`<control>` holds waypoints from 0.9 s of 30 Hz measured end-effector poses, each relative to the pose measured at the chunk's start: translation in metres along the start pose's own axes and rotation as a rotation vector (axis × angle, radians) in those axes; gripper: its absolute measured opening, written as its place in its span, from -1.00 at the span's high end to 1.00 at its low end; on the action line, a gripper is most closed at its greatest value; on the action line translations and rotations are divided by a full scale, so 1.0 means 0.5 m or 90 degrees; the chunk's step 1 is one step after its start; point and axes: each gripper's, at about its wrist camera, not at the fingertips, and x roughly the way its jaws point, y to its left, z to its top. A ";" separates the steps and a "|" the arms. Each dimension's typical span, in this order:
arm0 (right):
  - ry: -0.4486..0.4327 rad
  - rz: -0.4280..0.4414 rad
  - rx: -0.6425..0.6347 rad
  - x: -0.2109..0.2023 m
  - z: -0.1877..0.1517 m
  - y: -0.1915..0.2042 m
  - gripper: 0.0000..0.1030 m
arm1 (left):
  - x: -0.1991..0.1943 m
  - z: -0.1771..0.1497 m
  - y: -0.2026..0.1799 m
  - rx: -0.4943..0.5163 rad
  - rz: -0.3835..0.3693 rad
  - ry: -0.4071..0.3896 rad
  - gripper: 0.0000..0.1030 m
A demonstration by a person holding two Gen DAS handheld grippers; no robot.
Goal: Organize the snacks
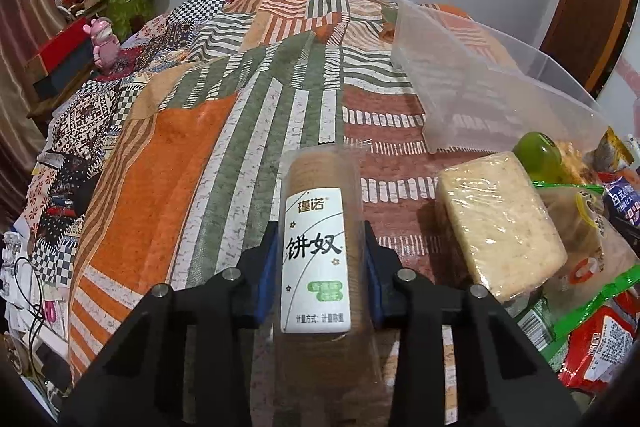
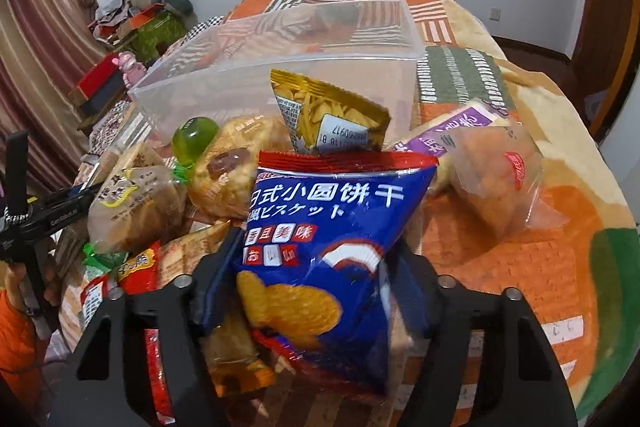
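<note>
Left wrist view: left gripper is clamped on the cracker sleeve, frame centre. Right gripper straddles the blue biscuit bag; grip unclear. Clear bin, upper centre, looks nearly empty, with the snack pile outside it. Sorting has barely begun.

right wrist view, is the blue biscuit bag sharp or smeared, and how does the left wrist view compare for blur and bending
Right wrist view: the blue foil biscuit bag reads sharp at its lettering but smears toward its lower right edge. Left wrist view: the clear-wrapped cracker stack with a white label is crisp. Both views: fisheye bending and dark corners.
</note>
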 end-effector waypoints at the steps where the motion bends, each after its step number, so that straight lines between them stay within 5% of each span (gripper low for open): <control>1: -0.001 0.000 -0.001 -0.001 0.001 -0.004 -0.15 | -0.001 0.000 0.001 -0.002 0.002 0.000 0.29; 15: -0.067 0.000 0.005 -0.087 0.005 -0.028 -0.02 | -0.118 0.032 -0.011 -0.001 0.000 -0.076 0.29; 27: -0.153 -0.011 -0.021 -0.143 0.066 -0.022 -0.02 | -0.200 0.100 -0.093 0.034 -0.049 -0.149 0.29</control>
